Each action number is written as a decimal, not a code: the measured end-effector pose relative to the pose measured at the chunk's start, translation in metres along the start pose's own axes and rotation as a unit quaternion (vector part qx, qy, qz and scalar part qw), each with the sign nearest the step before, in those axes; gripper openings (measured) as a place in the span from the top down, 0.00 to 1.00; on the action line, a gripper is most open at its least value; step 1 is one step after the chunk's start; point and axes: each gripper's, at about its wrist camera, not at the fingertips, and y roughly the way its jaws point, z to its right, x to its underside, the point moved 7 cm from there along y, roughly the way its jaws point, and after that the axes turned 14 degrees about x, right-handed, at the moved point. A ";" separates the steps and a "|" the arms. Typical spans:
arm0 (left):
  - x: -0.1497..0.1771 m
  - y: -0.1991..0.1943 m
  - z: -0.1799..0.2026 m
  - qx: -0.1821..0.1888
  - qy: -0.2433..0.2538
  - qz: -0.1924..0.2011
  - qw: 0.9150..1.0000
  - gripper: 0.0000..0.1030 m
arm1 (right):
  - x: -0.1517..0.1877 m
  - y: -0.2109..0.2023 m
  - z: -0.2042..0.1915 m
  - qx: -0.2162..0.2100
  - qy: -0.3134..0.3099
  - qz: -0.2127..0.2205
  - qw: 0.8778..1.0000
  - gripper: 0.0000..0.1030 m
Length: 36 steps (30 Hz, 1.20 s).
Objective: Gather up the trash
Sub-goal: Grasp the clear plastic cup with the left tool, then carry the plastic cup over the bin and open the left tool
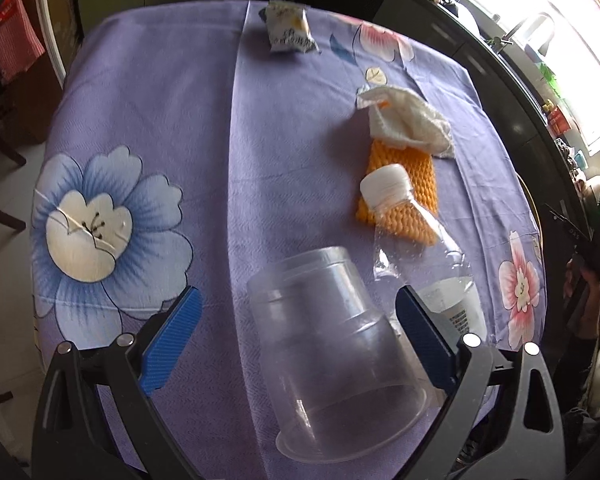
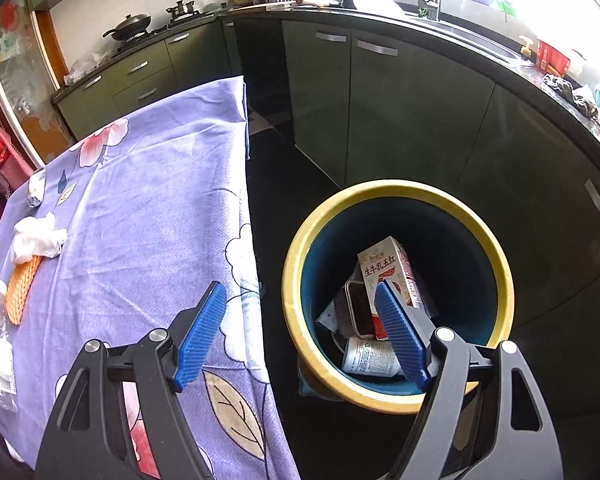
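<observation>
Left wrist view: left gripper (image 1: 298, 334) jaws spread, straddling the clear stepped plastic cup (image 1: 332, 356) lying on its side at 6 o'clock, pads not touching. Light, thin, slippery, crushable; pinch mid-body gently. Right gripper (image 2: 300, 334) spread, empty, by the yellow-rimmed bin (image 2: 500, 264).

table (image 2: 148, 184): draped in a lilac cloth with big printed flowers
cabinets (image 2: 412, 120): dark green doors with steel handles, running round the corner
counter (image 2: 480, 46): black top, sink and tap by the window
stove (image 2: 152, 30): wok and pot sitting on it
window (image 1: 580, 48): blazing white daylight
floor (image 2: 284, 184): dark
</observation>
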 end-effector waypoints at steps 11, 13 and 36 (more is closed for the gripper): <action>0.017 0.016 0.008 -0.037 0.030 -0.061 0.997 0.23 | 0.004 -0.002 -0.006 -0.017 -0.006 0.000 1.000 0.26; 0.018 0.014 0.011 -0.037 0.035 -0.058 0.997 0.37 | 0.004 -0.004 -0.009 -0.020 -0.009 0.001 1.000 0.26; -0.014 -0.054 0.072 -0.070 0.142 0.040 0.987 0.43 | 0.003 -0.029 -0.003 -0.026 -0.008 0.030 0.999 0.26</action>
